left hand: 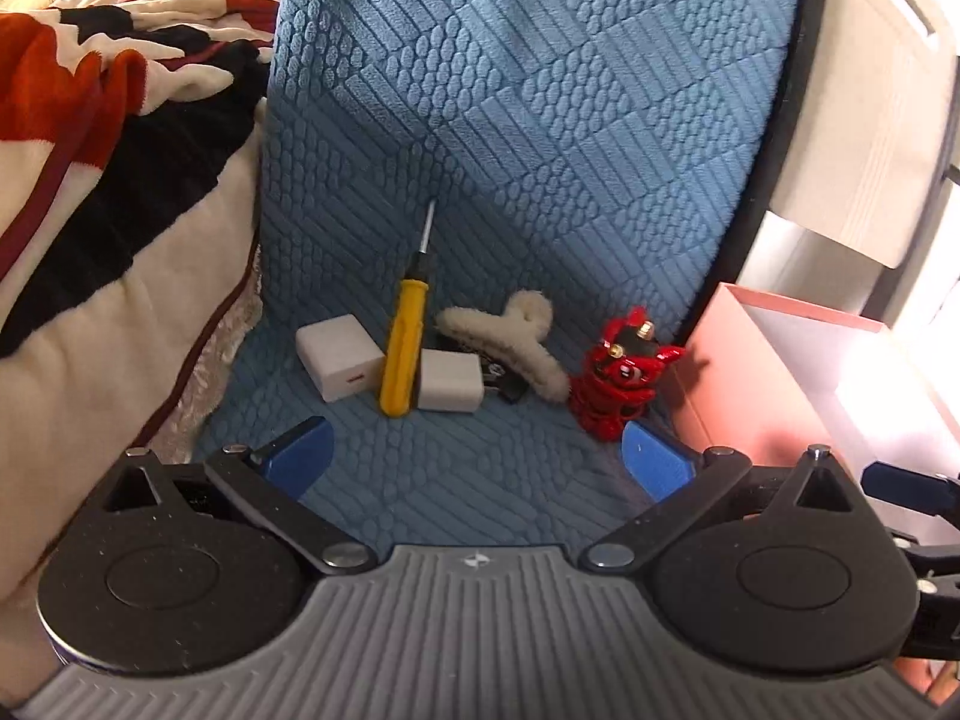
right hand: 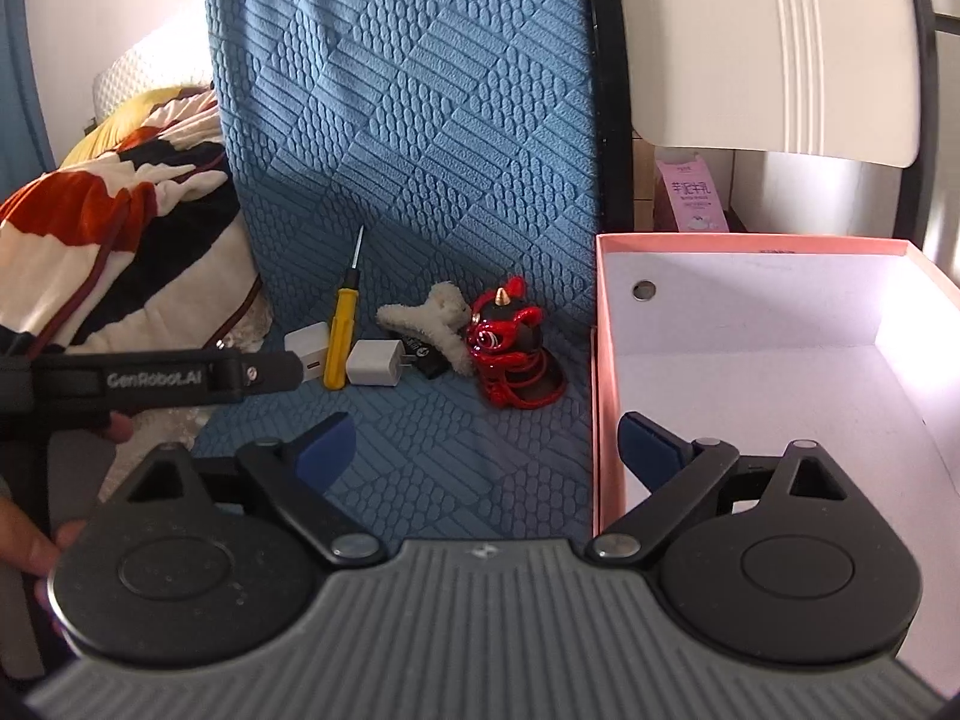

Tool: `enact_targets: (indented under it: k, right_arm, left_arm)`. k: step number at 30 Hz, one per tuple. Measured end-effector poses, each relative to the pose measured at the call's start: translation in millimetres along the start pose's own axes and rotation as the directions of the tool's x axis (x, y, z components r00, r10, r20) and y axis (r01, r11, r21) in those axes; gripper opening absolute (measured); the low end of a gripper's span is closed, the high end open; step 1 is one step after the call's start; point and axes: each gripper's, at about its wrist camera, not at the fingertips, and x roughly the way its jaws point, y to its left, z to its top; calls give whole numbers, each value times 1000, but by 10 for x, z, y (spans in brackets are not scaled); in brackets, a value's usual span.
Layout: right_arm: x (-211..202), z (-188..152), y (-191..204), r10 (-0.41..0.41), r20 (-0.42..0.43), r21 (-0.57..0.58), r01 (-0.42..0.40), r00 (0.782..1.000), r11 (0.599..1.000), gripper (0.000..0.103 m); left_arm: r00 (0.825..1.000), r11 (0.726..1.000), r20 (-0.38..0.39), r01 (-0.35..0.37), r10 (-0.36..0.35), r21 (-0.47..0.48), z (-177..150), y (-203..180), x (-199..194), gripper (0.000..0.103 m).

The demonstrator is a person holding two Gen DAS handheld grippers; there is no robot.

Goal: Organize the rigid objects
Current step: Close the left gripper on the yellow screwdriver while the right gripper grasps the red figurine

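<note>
A lived-in home, likely a living room. A sofa in a blue quilted cover point(right hand: 420, 120) fills the middle. Left of it, a plush orange, black and cream blanket point(right hand: 120, 240) lies heaped; right of it stands a white-backed chair point(right hand: 780, 48). Small household oddments lie on the cover.

Each gripper has a ribbed grey body with a small pale emblem near its far edge, flanked by two black rounded plates with raised circles; black link arms, pinned with silver screws, run out to blue finger pads, as on the left gripper point(left hand: 477, 462) and the right gripper point(right hand: 489, 450). In the right wrist view the left one's black bar point(right hand: 156, 378) bears grey lettering "GenRobot.AI" and a small screw; bare skin of the person's hand point(right hand: 27, 534) shows at the left edge.
</note>
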Motion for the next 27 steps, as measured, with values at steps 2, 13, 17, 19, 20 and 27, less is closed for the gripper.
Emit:
enact_targets:
  k: [2,13,17,19,20,27]
  right_arm:
    - [44,27,-5,1,-1,-1,-1,1000,1000,94]
    - [412,130,56,6,-40,-14,-7,999,1000,69]
    - [515,160,218,6,9,-77,-6,1000,997,70]
    - [632,191,220,-1,2,-80,1,1000,997,74]
    - [694,211,205,-6,-7,-79,6,1000,997,74]
    - [1146,416,33,-58,-73,-65,54,996,996,74]
  left_arm:
    - [1000,1000,-3,-10,10,-11,31,33,49,103]
    - [998,1000,-65,10,-10,12,244,57,364,102]
    - [997,1000,-82,-13,14,11,324,153,499,97]
    - [995,1000,-101,-12,10,-18,369,225,570,96]
    - [994,1000,-106,-9,6,-30,390,255,602,95]
    - [990,996,-139,16,-29,-89,589,448,868,86]
